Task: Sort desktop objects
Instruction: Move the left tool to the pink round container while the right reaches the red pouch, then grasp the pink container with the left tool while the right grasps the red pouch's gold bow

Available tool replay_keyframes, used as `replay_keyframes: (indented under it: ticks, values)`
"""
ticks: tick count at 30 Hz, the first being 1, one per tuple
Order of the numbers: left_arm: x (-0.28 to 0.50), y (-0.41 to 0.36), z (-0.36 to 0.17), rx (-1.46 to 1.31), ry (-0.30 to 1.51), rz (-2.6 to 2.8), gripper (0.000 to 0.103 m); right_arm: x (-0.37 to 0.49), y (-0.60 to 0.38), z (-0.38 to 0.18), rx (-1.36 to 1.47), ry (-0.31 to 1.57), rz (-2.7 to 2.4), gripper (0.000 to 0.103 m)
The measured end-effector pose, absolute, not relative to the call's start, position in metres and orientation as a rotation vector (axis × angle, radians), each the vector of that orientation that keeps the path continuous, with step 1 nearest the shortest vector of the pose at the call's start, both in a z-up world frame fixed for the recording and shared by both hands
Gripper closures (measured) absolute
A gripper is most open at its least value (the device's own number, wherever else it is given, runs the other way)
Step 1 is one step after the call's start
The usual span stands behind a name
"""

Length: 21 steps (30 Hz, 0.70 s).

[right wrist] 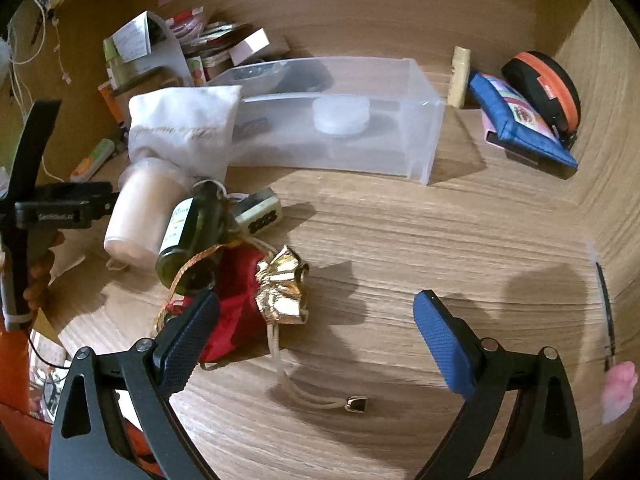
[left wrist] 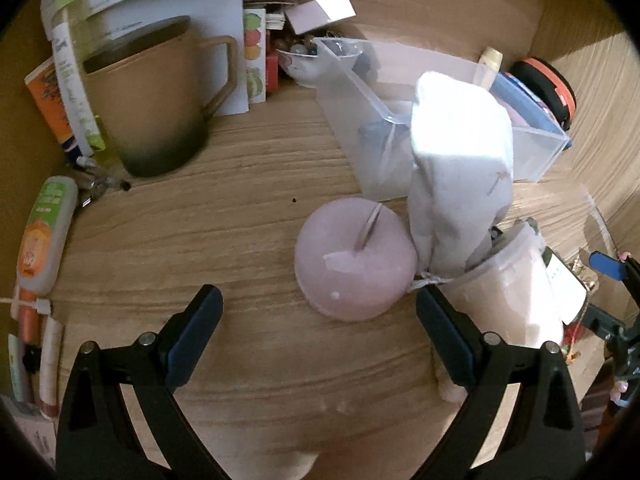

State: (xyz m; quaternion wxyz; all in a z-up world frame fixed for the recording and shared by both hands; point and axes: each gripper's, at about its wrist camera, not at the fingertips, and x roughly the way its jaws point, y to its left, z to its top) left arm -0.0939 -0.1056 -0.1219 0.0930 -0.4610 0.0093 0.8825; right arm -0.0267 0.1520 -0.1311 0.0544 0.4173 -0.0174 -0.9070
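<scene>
Both grippers hang over the cluttered desk with jaws spread wide and nothing between the pads. From the left gripper (left wrist: 320, 312), the nearest thing ahead is a pink round lidded pot (left wrist: 354, 260), sitting on the wood just beyond the fingertips. Beside it a white cloth pouch (left wrist: 460, 168) stands against a pale tumbler (left wrist: 516, 280) lying on its side. The right gripper (right wrist: 318, 320) has a red drawstring bag with a gold ruffled neck (right wrist: 260, 292) just past its left fingertip, and a dark green bottle (right wrist: 192, 240) lies against that bag.

The sorting seems barely begun: the clear plastic bin (right wrist: 424, 120) at the back holds only a few small things, among them a white round tub (right wrist: 340, 116). To take the red bag cleanly, I would slide the right jaws sideways until the bag's body sits between them, not the slippery gold frill or the loose cord (right wrist: 312, 398) trailing across the wood. The bottle leaning there could roll once the bag moves. The left side should straddle the pot squarely across its widest part.

Underneath is pale wood-grain, walled in by panels of the same wood. A big brown mug (left wrist: 152, 108) stands at the back left, and a blue pouch (right wrist: 520, 120) rests by an orange-rimmed black case (right wrist: 548, 84) in the corner.
</scene>
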Motion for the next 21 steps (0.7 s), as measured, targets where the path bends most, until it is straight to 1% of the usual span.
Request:
replay_keyframes:
  ticks: [1, 2, 3, 4, 5, 7, 8, 9, 10, 14, 16, 19, 20, 21]
  values:
    - [-0.095, -0.104, -0.122, -1.367, 0.039, 2.619, 0.005, -0.028, 0.151, -0.133, 1.269, -0.052, -2.750, 0.015]
    - [-0.097, -0.103, -0.122, -1.366, 0.045, 2.621, 0.005, -0.029, 0.150, -0.135, 1.275, -0.059, -2.739, 0.023]
    - [-0.098, -0.103, -0.122, -1.363, 0.053, 2.628, 0.005, -0.032, 0.149, -0.137, 1.286, -0.072, -2.723, 0.028]
    - [-0.100, -0.102, -0.121, -1.361, 0.058, 2.633, 0.005, -0.033, 0.149, -0.140, 1.293, -0.087, -2.713, 0.029]
    - [-0.101, -0.101, -0.121, -1.360, 0.067, 2.637, 0.005, -0.033, 0.148, -0.139, 1.274, -0.076, -2.731, 0.031]
    - [-0.103, -0.101, -0.120, -1.359, 0.070, 2.637, 0.005, -0.033, 0.146, -0.139, 1.263, -0.074, -2.727, 0.039]
    - [-0.103, -0.101, -0.120, -1.356, 0.070, 2.640, 0.005, -0.033, 0.146, -0.138, 1.254, -0.076, -2.723, 0.048]
    - [-0.104, -0.100, -0.121, -1.353, 0.073, 2.643, 0.005, -0.033, 0.146, -0.138, 1.249, -0.072, -2.721, 0.055]
    - [-0.105, -0.100, -0.121, -1.351, 0.076, 2.646, 0.005, -0.033, 0.145, -0.138, 1.244, -0.068, -2.719, 0.057]
    - [-0.105, -0.097, -0.122, -1.327, 0.110, 2.667, 0.005, -0.032, 0.141, -0.138, 1.229, -0.058, -2.716, 0.074]
    - [-0.104, -0.094, -0.121, -1.315, 0.130, 2.673, 0.006, -0.032, 0.141, -0.138, 1.222, -0.062, -2.720, 0.076]
    - [-0.106, -0.092, -0.122, -1.307, 0.142, 2.662, 0.015, -0.032, 0.145, -0.137, 1.218, -0.100, -2.734, 0.081]
    - [-0.107, -0.091, -0.123, -1.312, 0.144, 2.650, 0.022, -0.032, 0.147, -0.136, 1.215, -0.106, -2.740, 0.082]
    - [-0.109, -0.089, -0.124, -1.321, 0.150, 2.642, 0.032, -0.032, 0.149, -0.133, 1.209, -0.113, -2.753, 0.084]
